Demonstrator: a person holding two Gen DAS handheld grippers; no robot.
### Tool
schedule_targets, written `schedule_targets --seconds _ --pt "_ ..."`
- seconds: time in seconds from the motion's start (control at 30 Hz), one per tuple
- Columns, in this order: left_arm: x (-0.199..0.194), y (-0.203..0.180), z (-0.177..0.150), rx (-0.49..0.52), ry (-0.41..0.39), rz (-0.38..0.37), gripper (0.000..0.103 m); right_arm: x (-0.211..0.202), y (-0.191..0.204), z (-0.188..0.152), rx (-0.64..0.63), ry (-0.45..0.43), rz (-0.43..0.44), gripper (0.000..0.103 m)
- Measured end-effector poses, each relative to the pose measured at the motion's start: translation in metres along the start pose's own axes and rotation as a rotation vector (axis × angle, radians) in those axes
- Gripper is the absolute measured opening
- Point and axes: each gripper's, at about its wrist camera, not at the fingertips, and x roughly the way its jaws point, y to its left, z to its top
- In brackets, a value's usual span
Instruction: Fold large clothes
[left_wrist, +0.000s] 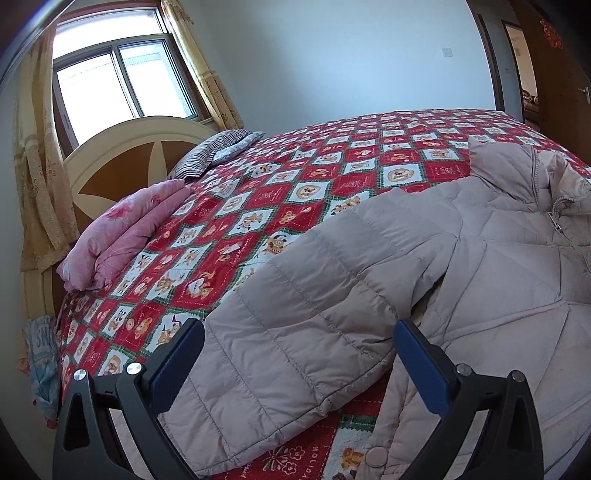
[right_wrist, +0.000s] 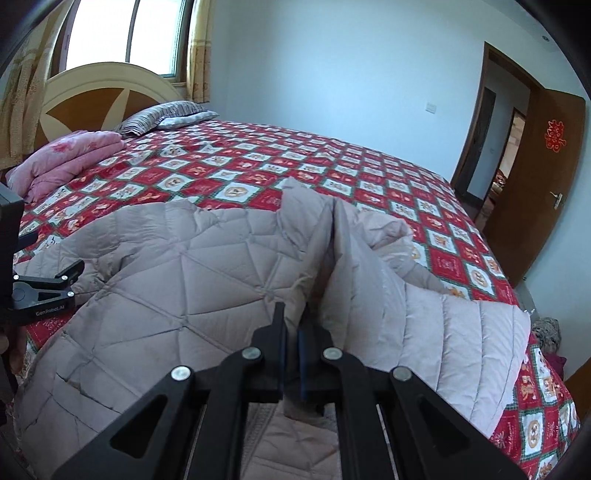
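A beige quilted puffer jacket lies on the bed, front side up, collar toward the far side. Its left sleeve stretches out toward me. My left gripper is open, its jaws on either side of that sleeve near the cuff. In the right wrist view my right gripper is shut on a raised fold of the jacket near its front opening. The right sleeve lies off to the right. The left gripper shows at the left edge of the right wrist view.
The bed has a red patterned quilt. A folded pink blanket and striped pillows lie by the headboard. A window is behind it. An open brown door stands at the right.
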Motion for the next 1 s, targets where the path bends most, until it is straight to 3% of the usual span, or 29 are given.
schedule_targets --seconds 0.23,0.33,0.37,0.43,0.47,0.63,0.73,0.93,1.0 --pt "0.008 0.002 -0.005 0.000 0.024 0.019 0.102 0.036 0.032 -0.006 0.004 0.031 0.094 0.007" --pt "0.007 0.001 -0.006 0.004 0.027 0.023 0.102 0.052 0.040 -0.012 0.027 0.049 0.172 0.011" --pt "0.006 0.001 -0.005 0.007 0.025 0.025 0.102 0.054 0.042 -0.014 0.033 0.049 0.187 0.015" --pt "0.004 0.001 -0.004 0.010 0.020 0.029 0.102 0.052 0.042 -0.017 0.059 0.048 0.240 0.054" --pt "0.003 0.001 -0.004 0.010 0.019 0.031 0.102 0.047 0.039 -0.017 0.079 0.033 0.272 0.060" --pt "0.002 -0.002 -0.001 0.000 0.020 0.034 0.102 0.004 0.018 -0.013 0.076 -0.038 0.278 0.062" --pt "-0.001 -0.011 0.002 -0.005 0.019 0.013 0.102 -0.013 -0.018 -0.017 0.111 -0.048 0.185 0.062" --pt "-0.023 -0.054 0.015 0.027 -0.019 -0.072 0.102 -0.001 -0.118 -0.049 0.289 0.024 -0.176 0.062" --pt "-0.030 -0.070 0.020 0.041 -0.039 -0.090 0.102 0.009 -0.143 -0.060 0.335 0.068 -0.245 0.062"
